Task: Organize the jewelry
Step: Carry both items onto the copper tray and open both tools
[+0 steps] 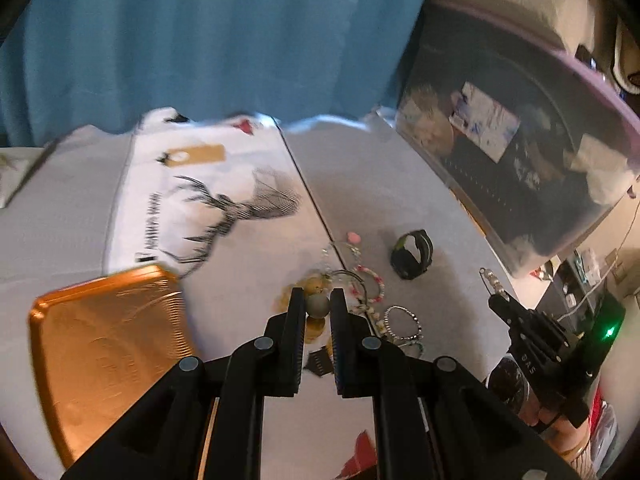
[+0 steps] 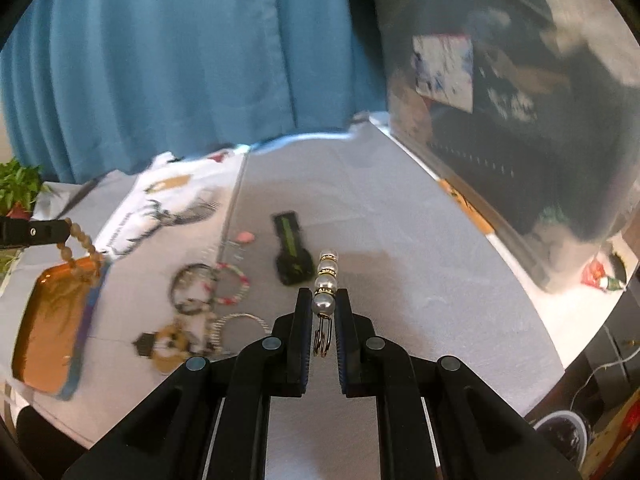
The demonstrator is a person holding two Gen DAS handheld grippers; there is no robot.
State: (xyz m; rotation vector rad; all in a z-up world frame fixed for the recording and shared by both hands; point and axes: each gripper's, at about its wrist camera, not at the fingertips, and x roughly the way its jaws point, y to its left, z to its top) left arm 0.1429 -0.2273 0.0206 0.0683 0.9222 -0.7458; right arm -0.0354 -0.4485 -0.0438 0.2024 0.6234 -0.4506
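My left gripper (image 1: 317, 299) is shut on a bead of a tan wooden-bead bracelet (image 1: 318, 306), held above the jewelry pile (image 1: 368, 292). In the right wrist view that gripper (image 2: 64, 231) shows at the left edge, the bead bracelet (image 2: 82, 246) hanging from it over the orange tray (image 2: 48, 320). My right gripper (image 2: 324, 300) is shut on a pearl piece (image 2: 326, 280) with a gold clasp dangling between the fingers. From the left wrist view, the right gripper (image 1: 495, 300) carries the pearls (image 1: 490, 278) at the right, and the tray (image 1: 108, 344) lies lower left.
A black and green watch band (image 2: 292, 254) and a pink bit (image 2: 245, 237) lie on the grey cloth. Several bracelets (image 2: 212, 288) stay heaped left of my right gripper. A clear storage bin (image 1: 520, 160) stands at the right, a blue curtain (image 1: 220, 40) behind, a deer-print cloth (image 1: 224, 204) left.
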